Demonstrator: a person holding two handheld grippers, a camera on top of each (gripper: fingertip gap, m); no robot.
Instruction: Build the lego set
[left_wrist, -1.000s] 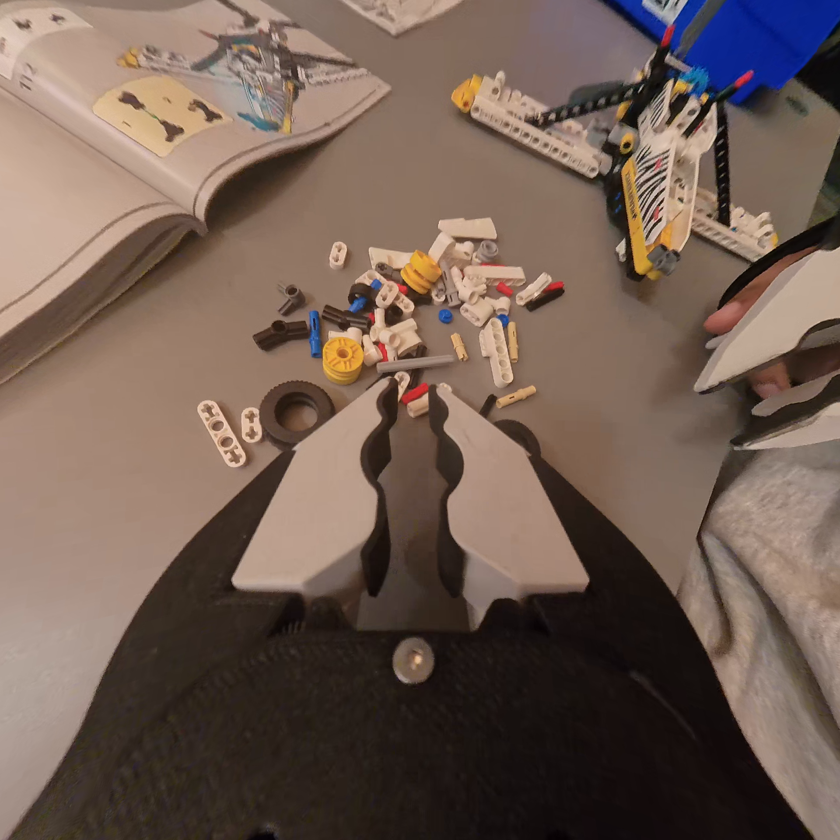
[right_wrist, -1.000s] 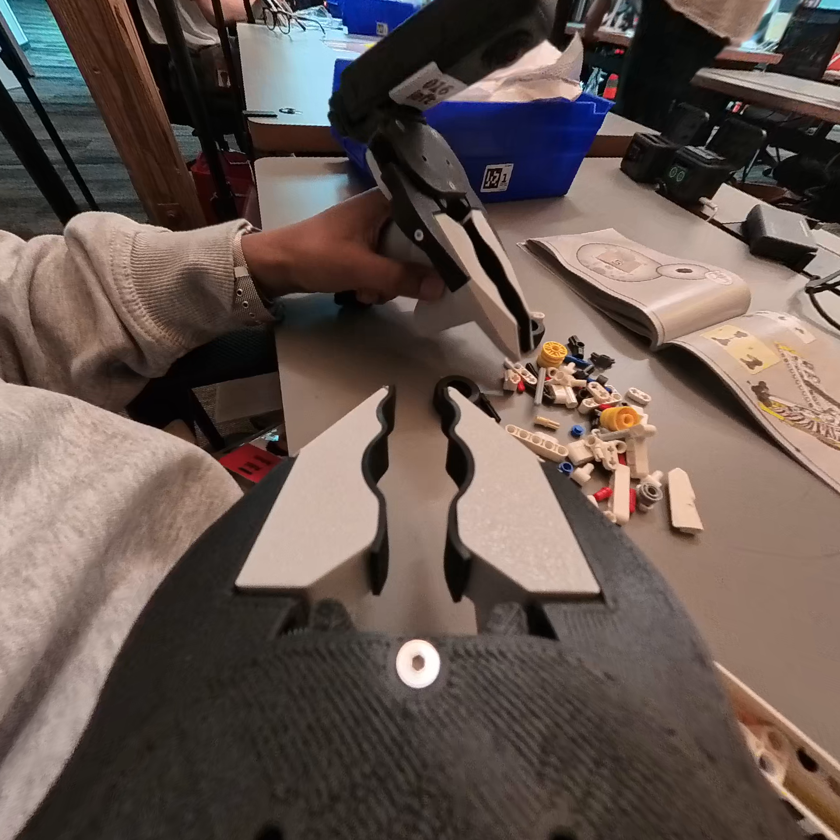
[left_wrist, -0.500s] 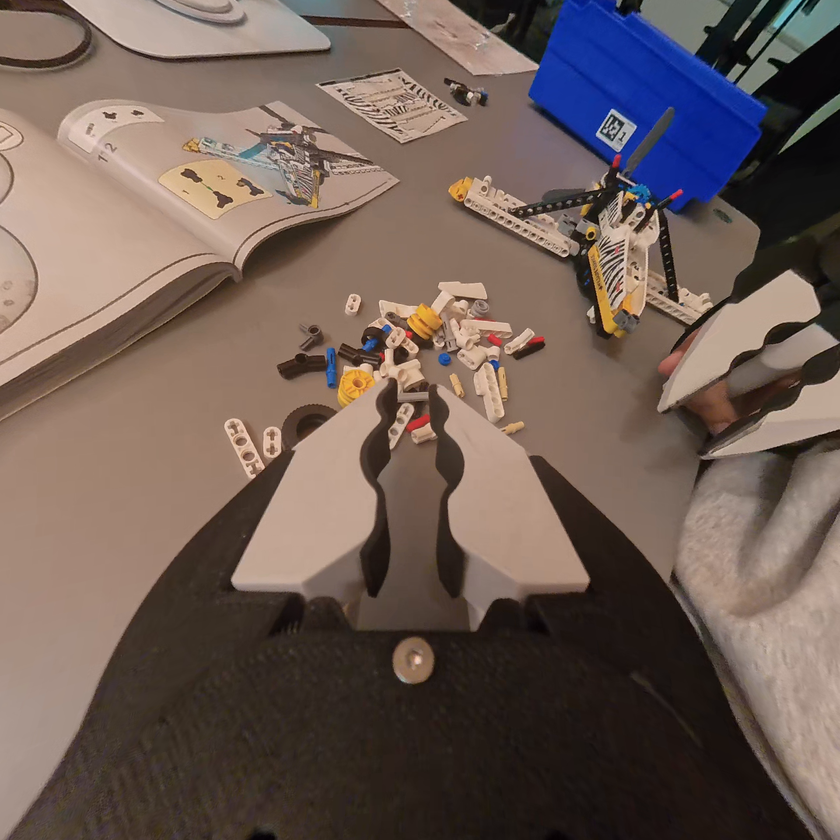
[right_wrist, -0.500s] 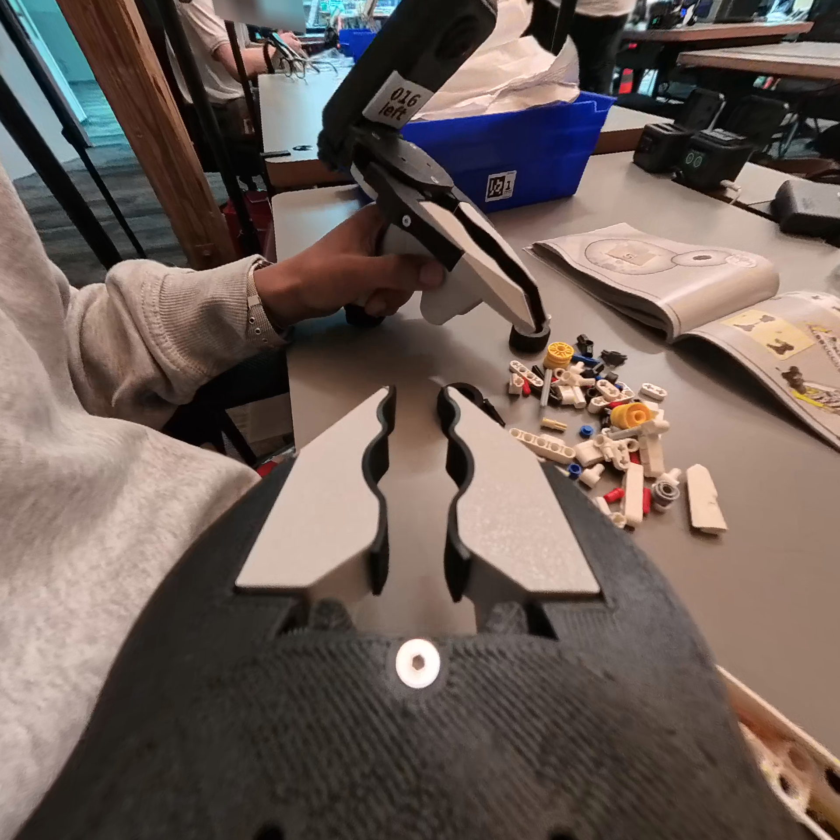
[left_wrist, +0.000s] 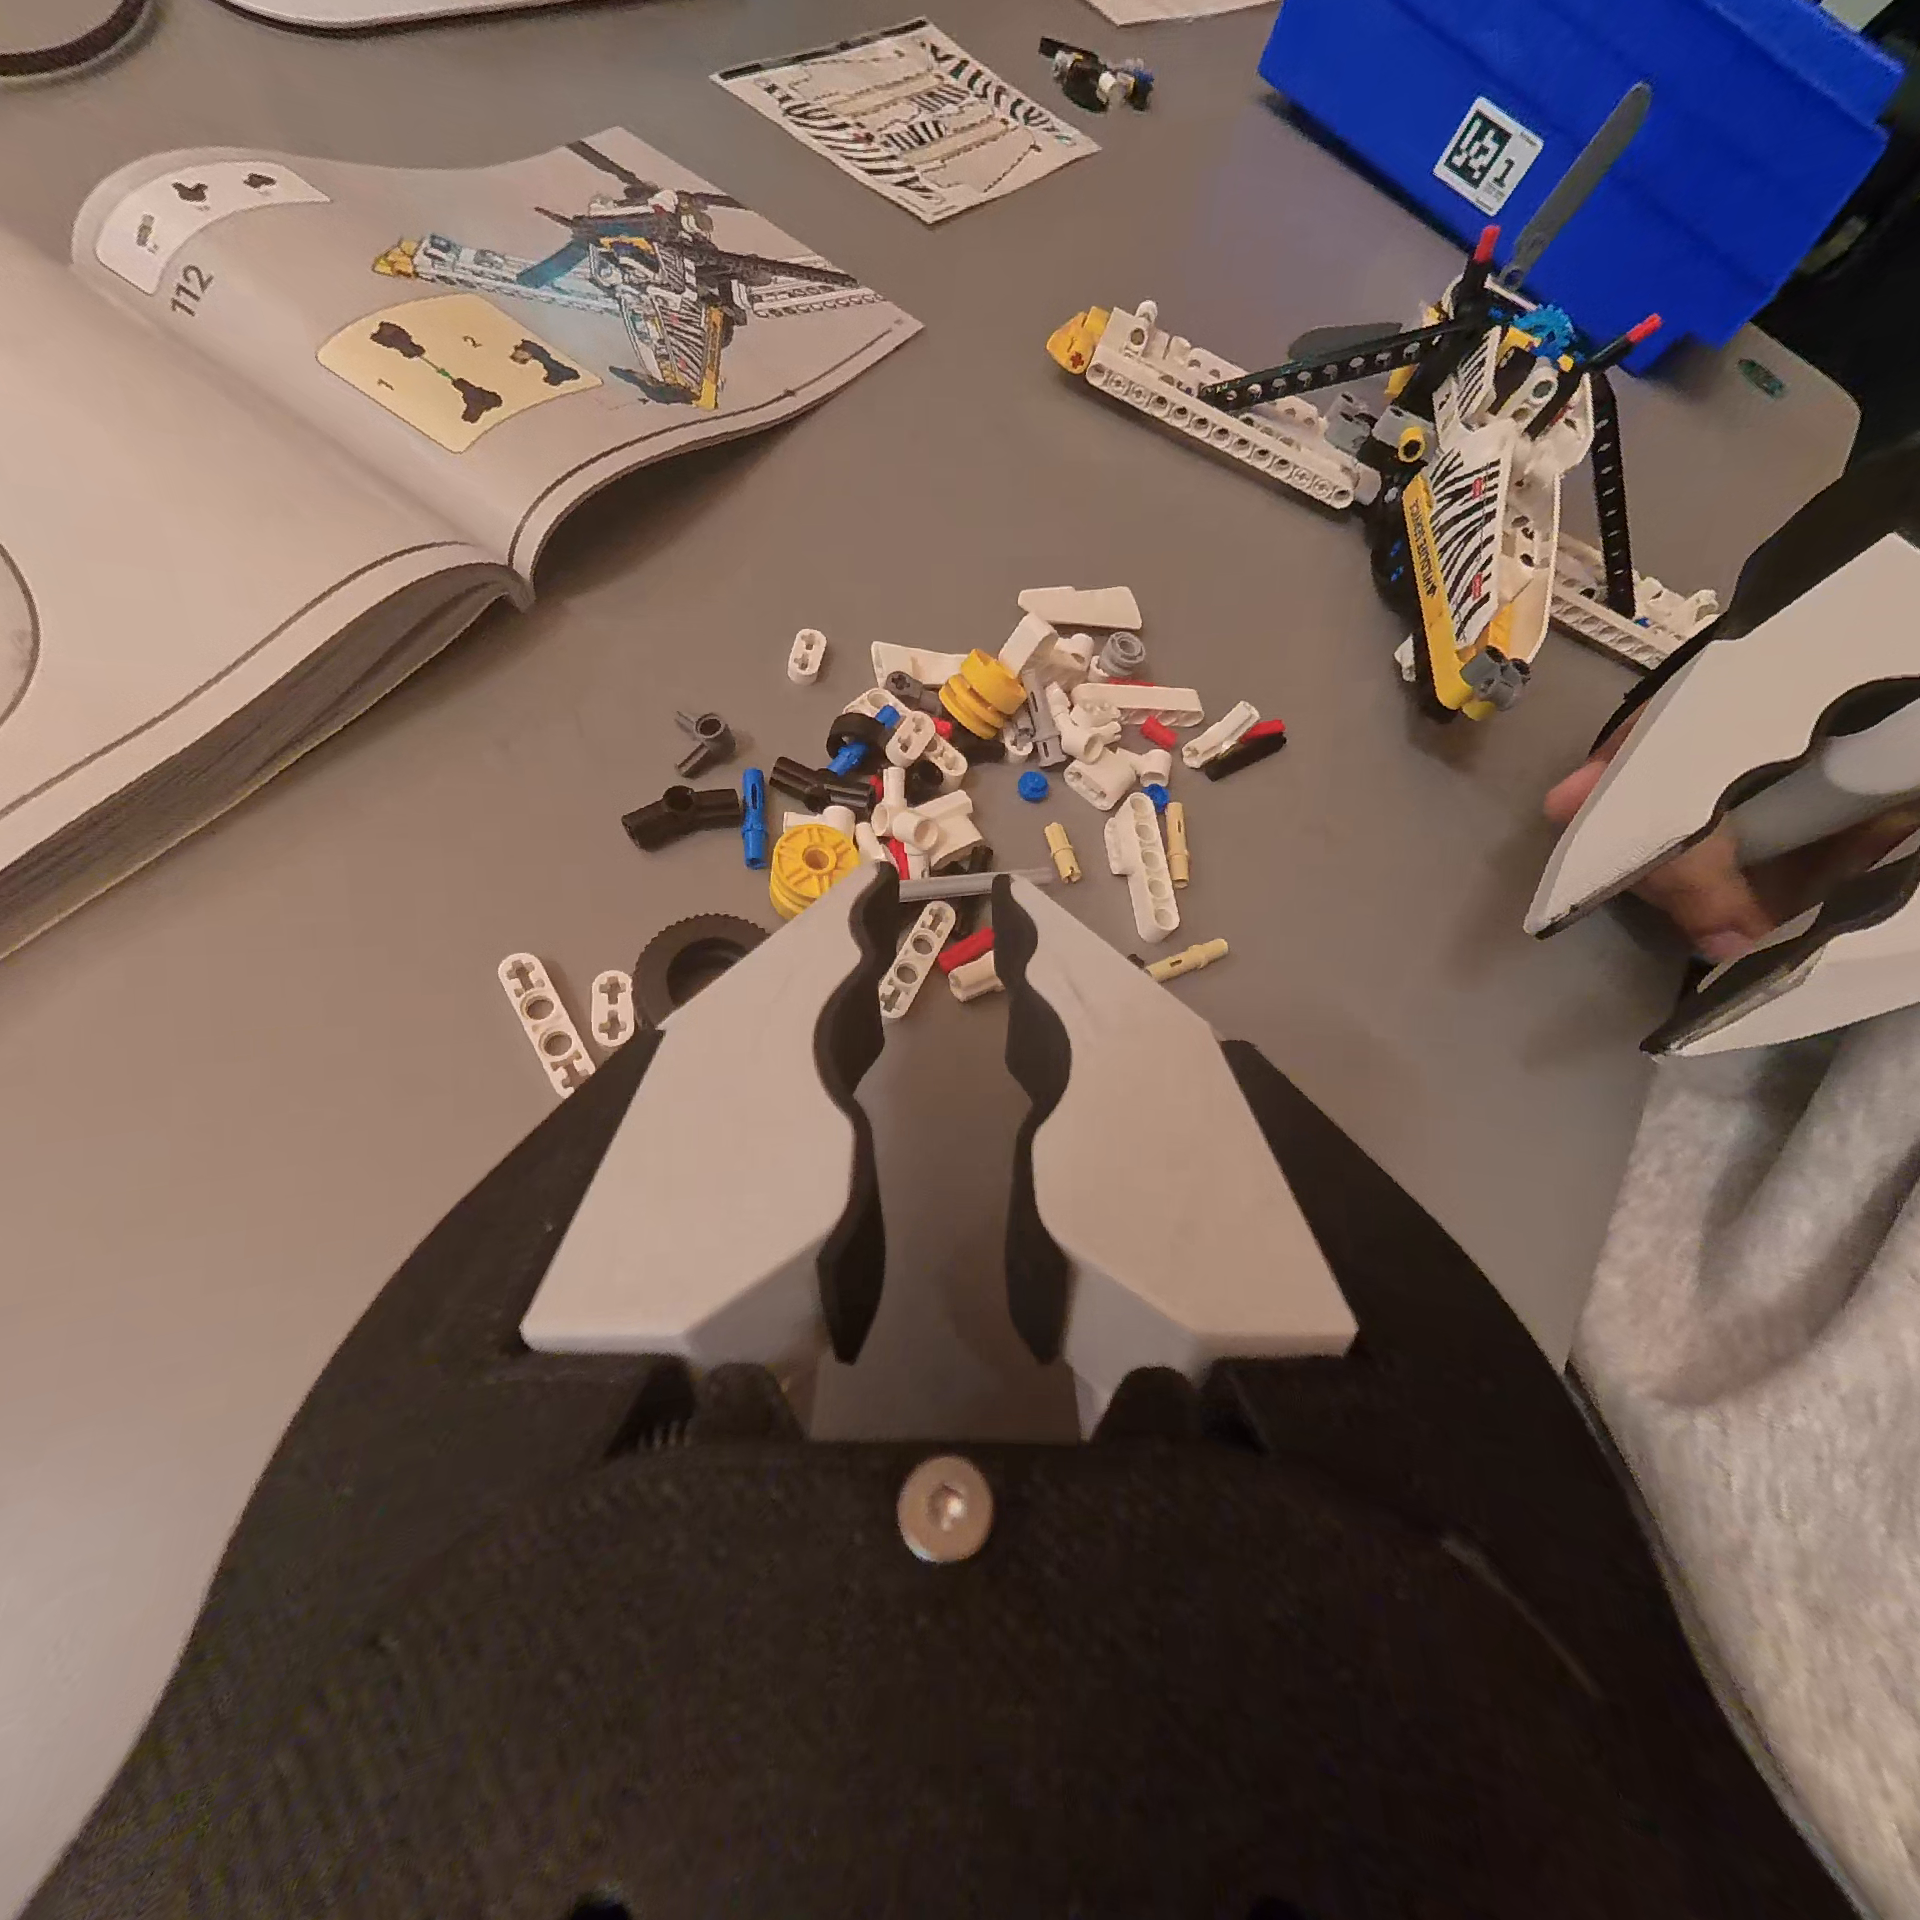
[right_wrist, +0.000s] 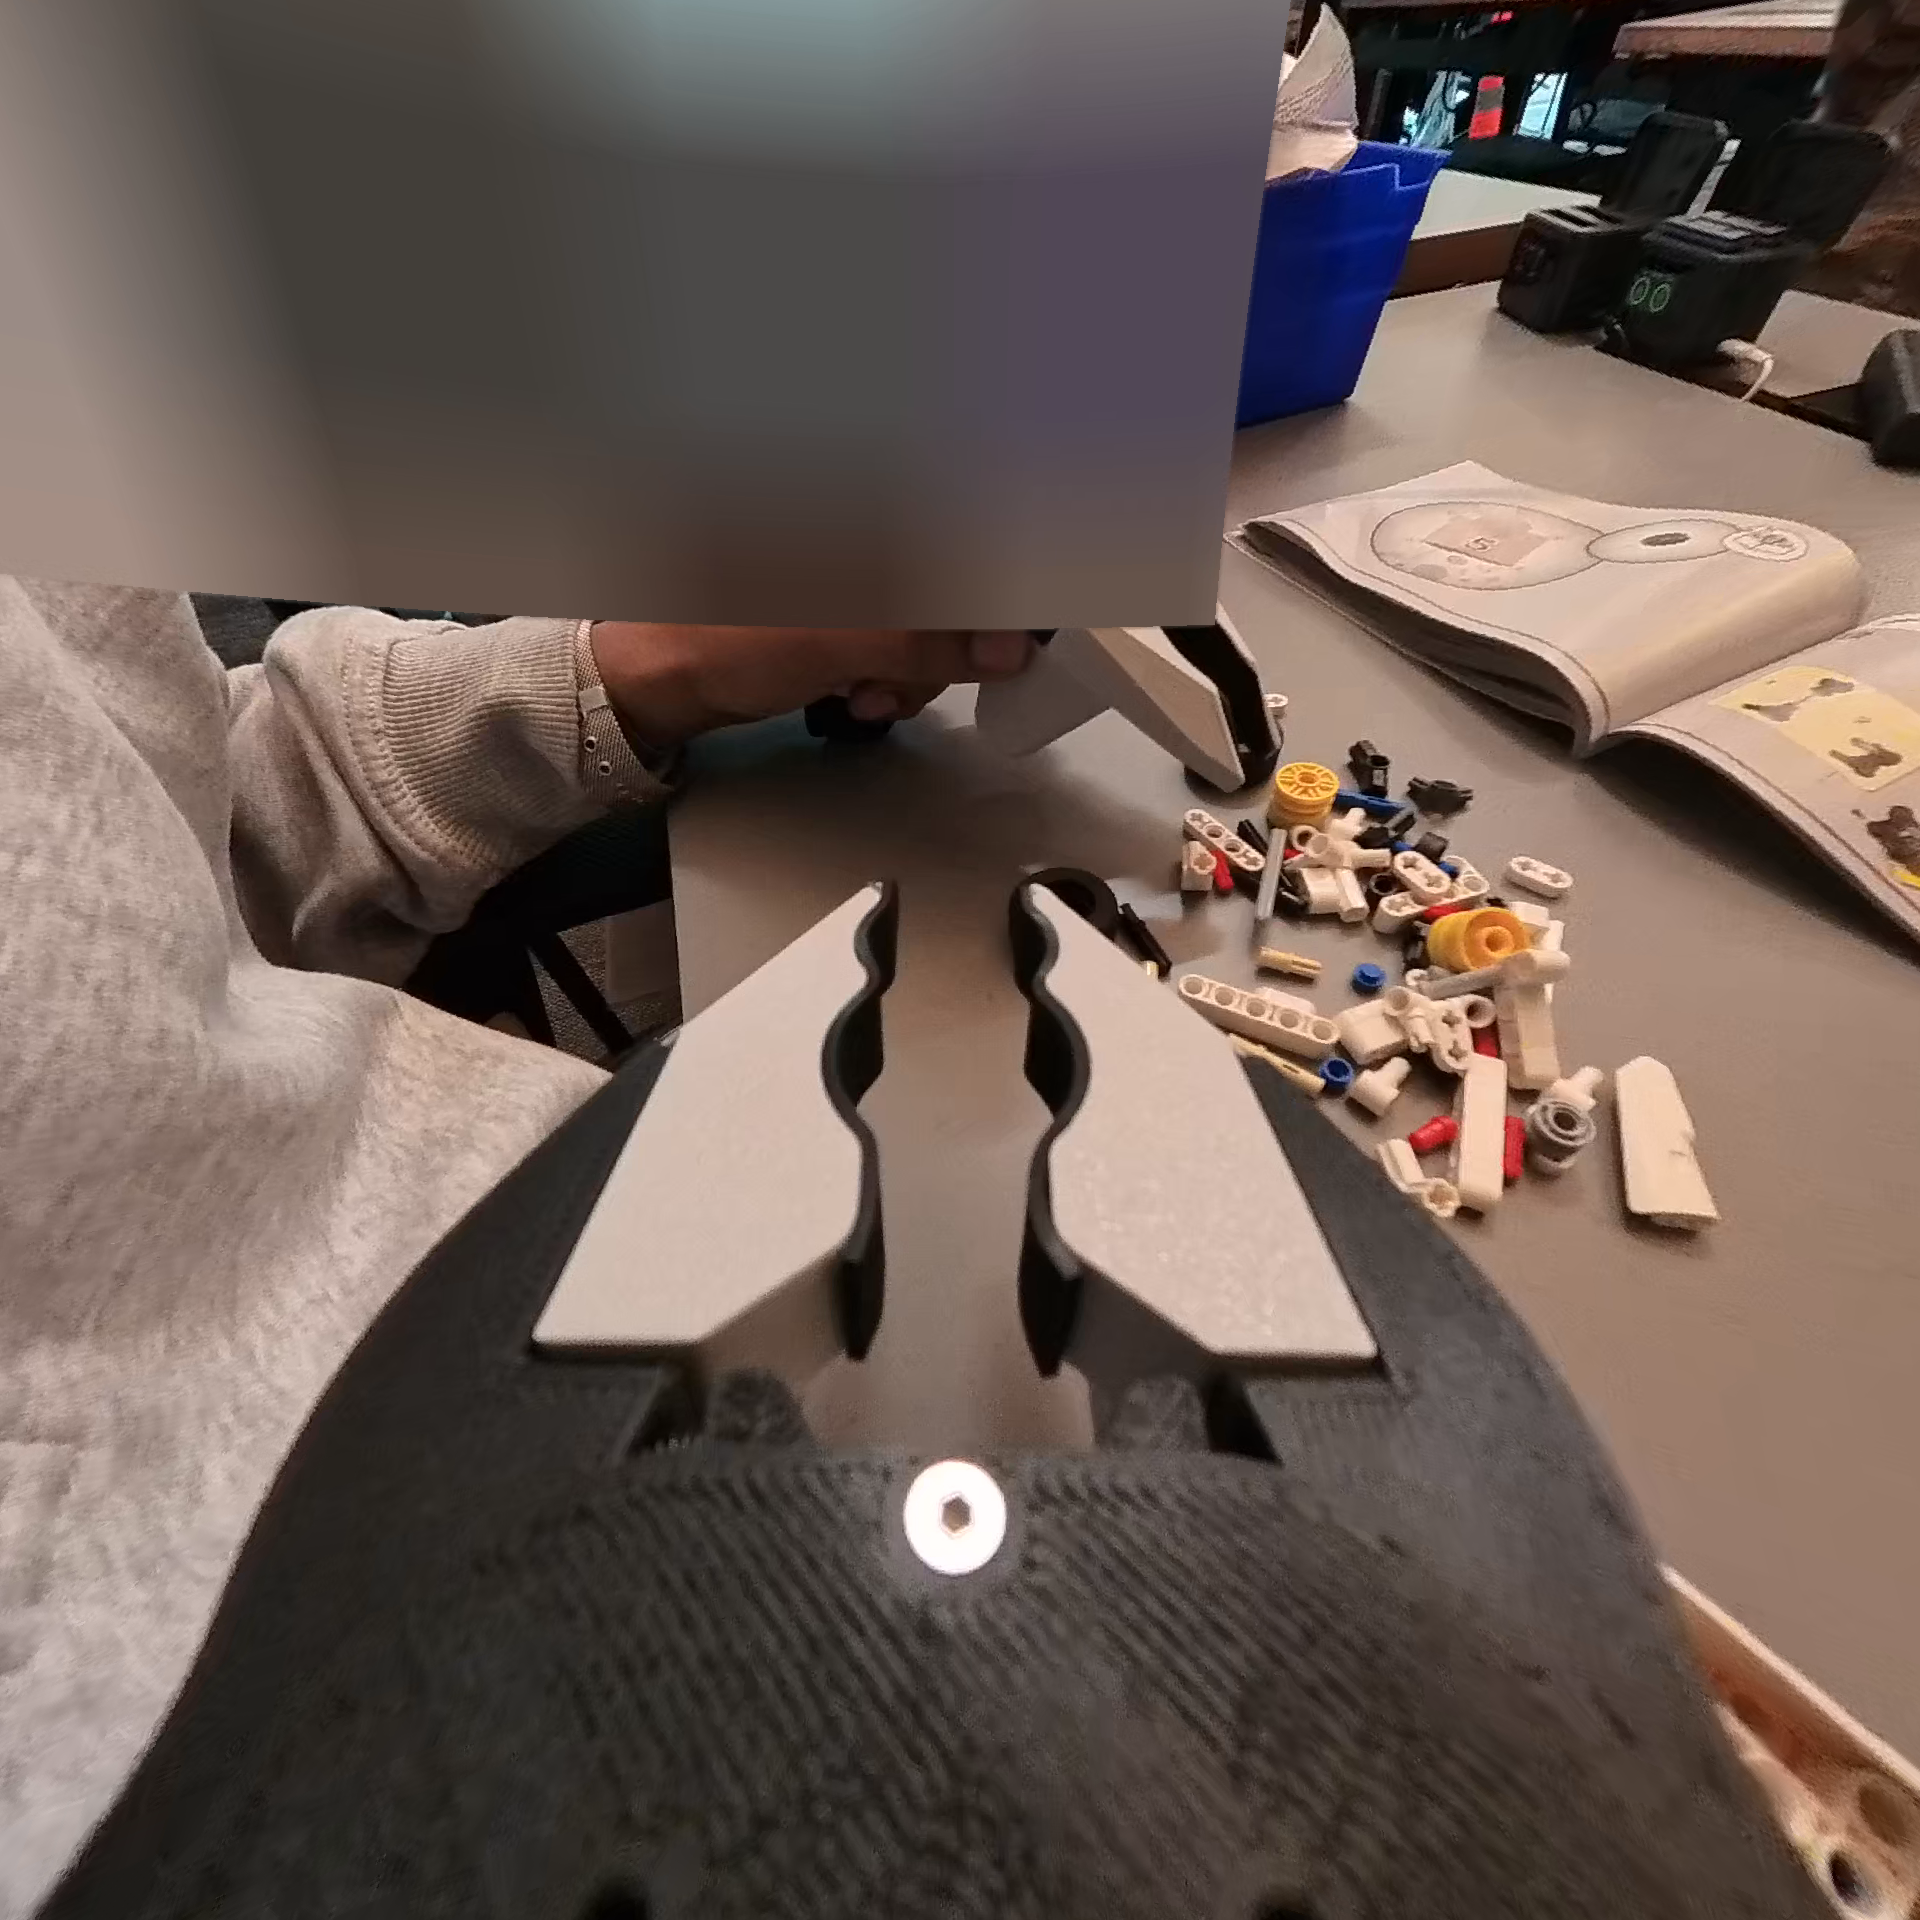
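Note:
A pile of small loose lego pieces (left_wrist: 987, 769) lies mid-table: white beams, yellow wheels, black and blue pins. It also shows in the right wrist view (right_wrist: 1403, 935). My left gripper (left_wrist: 940, 894) is open and empty, its tips just above the pile's near edge, with a grey axle (left_wrist: 971, 885) between them. A black tyre (left_wrist: 691, 956) lies beside its left finger. My right gripper (right_wrist: 954, 904) is open and empty, held off to the right (left_wrist: 1714, 831). A partly built yellow, white and black helicopter model (left_wrist: 1455, 499) stands at the far right.
An open instruction book (left_wrist: 416, 364) lies at the left, a sticker sheet (left_wrist: 904, 125) behind it. A blue bin (left_wrist: 1558, 135) stands at the back right. Black boxes (right_wrist: 1662, 239) sit on the far table. A grey sleeve (left_wrist: 1766, 1351) is at the right. Tip to tip, the grippers are about 11 cm apart.
My left gripper has drawn back and lifted from the pile, so more of the table shows. Both grippers stay open and empty. The right view has shifted leftward.

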